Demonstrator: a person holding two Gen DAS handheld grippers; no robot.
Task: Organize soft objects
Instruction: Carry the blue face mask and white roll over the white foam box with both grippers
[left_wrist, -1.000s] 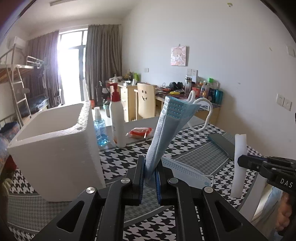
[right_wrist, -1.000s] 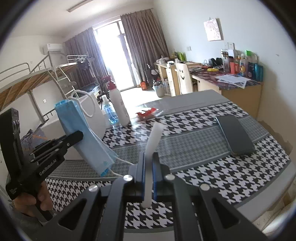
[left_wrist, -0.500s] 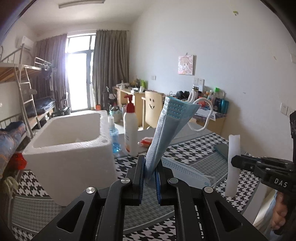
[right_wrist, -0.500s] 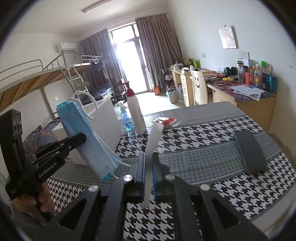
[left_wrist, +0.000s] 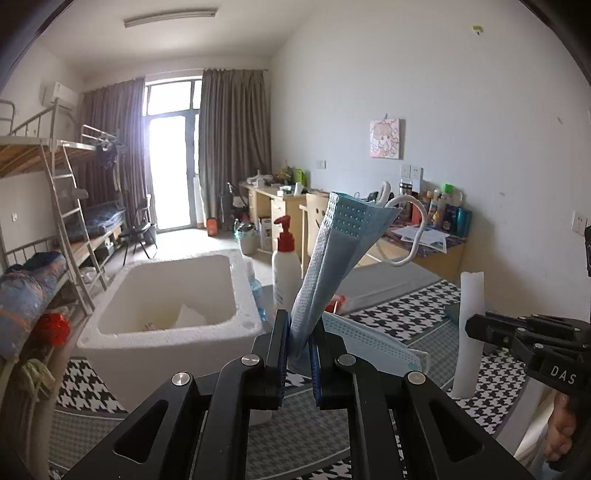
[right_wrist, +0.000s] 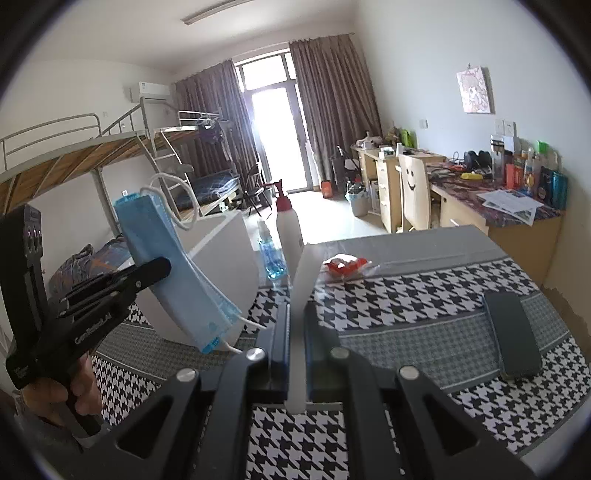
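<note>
My left gripper (left_wrist: 298, 332) is shut on a bunch of blue face masks (left_wrist: 332, 251) that stick up from its jaws, white ear loops hanging to the right. In the right wrist view the same masks (right_wrist: 159, 229) hang from the left gripper (right_wrist: 164, 264), held above the table in front of the white foam box (right_wrist: 229, 258). My right gripper (right_wrist: 296, 321) is shut on a thin white foam sheet (right_wrist: 304, 273), seen edge-on and upright. That sheet (left_wrist: 470, 295) and the right gripper (left_wrist: 471, 326) show at the right of the left wrist view. The foam box (left_wrist: 166, 328) is open on top.
A white pump bottle (left_wrist: 286, 273) and a blue spray bottle (right_wrist: 271, 254) stand behind the box. A red packet (right_wrist: 345, 264) and a dark phone (right_wrist: 511, 332) lie on the houndstooth tablecloth (right_wrist: 406, 295). A bunk bed (left_wrist: 55, 229) stands at the left, desks along the right wall.
Both grippers have risen, still shut on the masks and the white sheet. The left wrist view now looks down into the foam box's inside.
</note>
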